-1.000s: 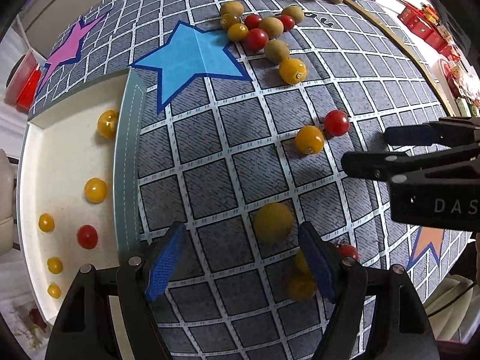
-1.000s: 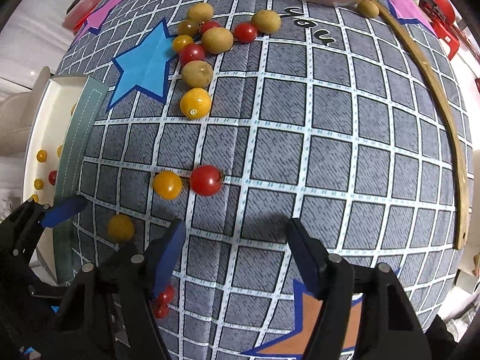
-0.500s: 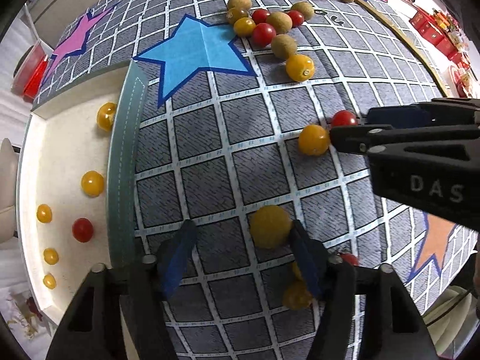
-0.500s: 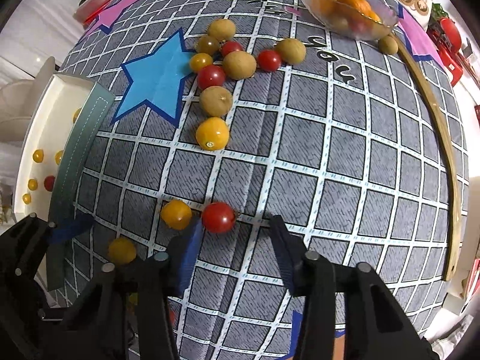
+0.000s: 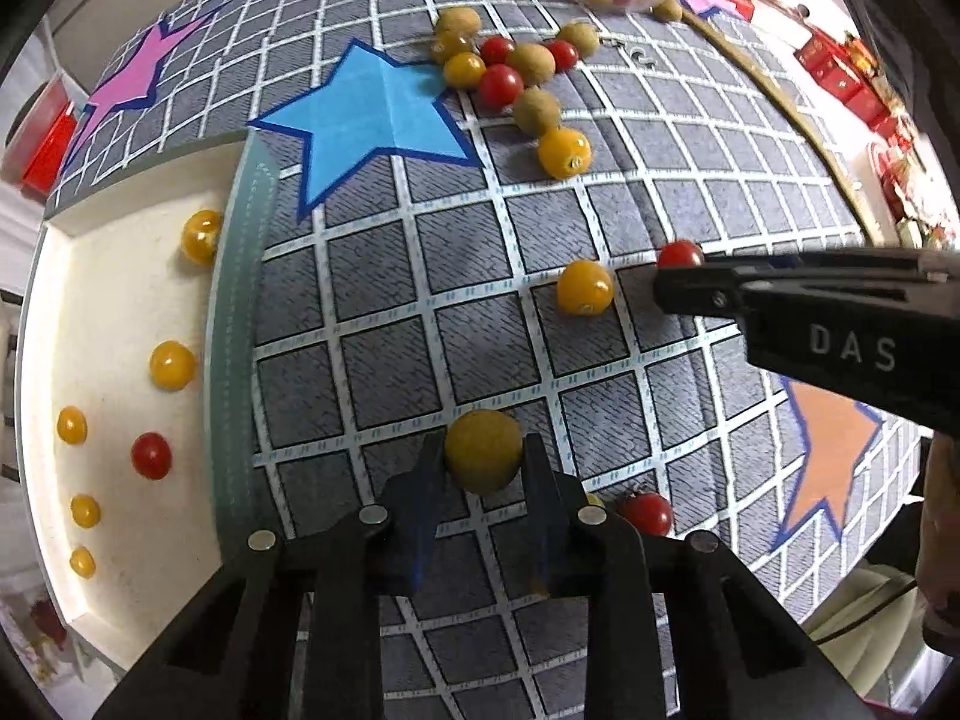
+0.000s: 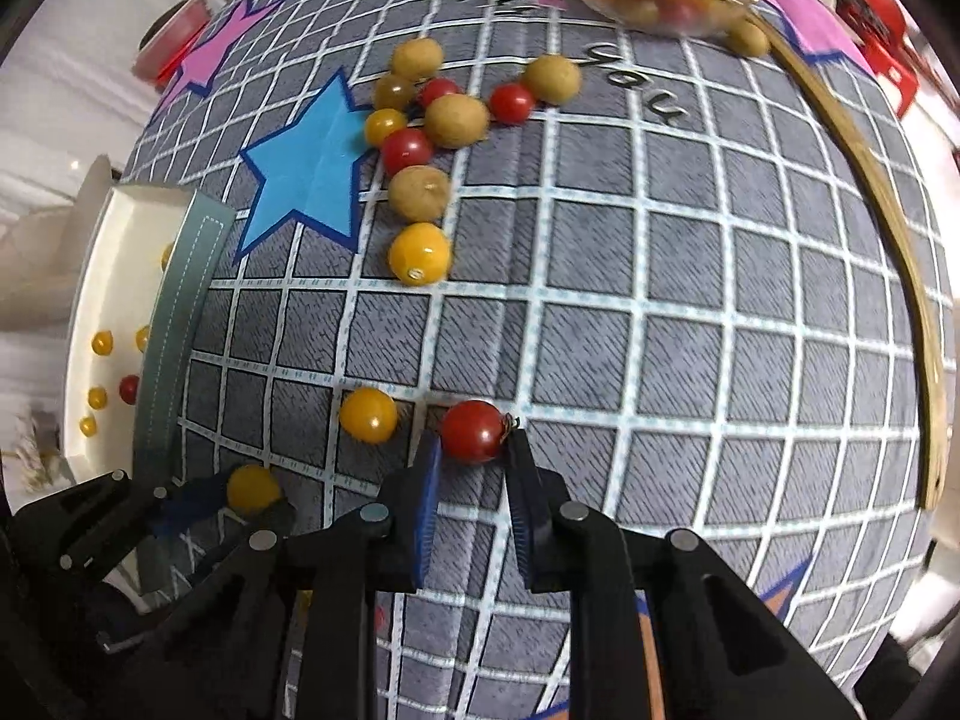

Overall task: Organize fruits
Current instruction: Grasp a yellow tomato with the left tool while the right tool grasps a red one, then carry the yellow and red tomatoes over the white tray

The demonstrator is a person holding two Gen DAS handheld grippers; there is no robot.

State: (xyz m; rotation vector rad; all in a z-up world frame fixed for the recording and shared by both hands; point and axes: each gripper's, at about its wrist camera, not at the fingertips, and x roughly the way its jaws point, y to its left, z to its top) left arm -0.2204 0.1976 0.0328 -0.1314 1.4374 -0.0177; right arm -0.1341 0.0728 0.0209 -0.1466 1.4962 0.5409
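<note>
Round dull-yellow fruit (image 5: pixel 483 450) and glossy red tomato (image 6: pixel 474 431), its stem seemingly attached.

**Fruit count, both views**

On your mat (image 5: pixel 390 330): red tomato (image 6: pixel 474 431) ×5, yellow tomato (image 5: pixel 483 450) ×4 plus one half-hidden, tan round fruit (image 6: pixel 418 193) ×6. In your white tray (image 5: pixel 108 300): yellow ×5, red ×1. One glass bowl (image 6: pixel 708 12), contents uncountable.

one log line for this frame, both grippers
left gripper: closing on yellow fruit | right gripper: shut on red cherry tomato | surface: grid mat
</note>
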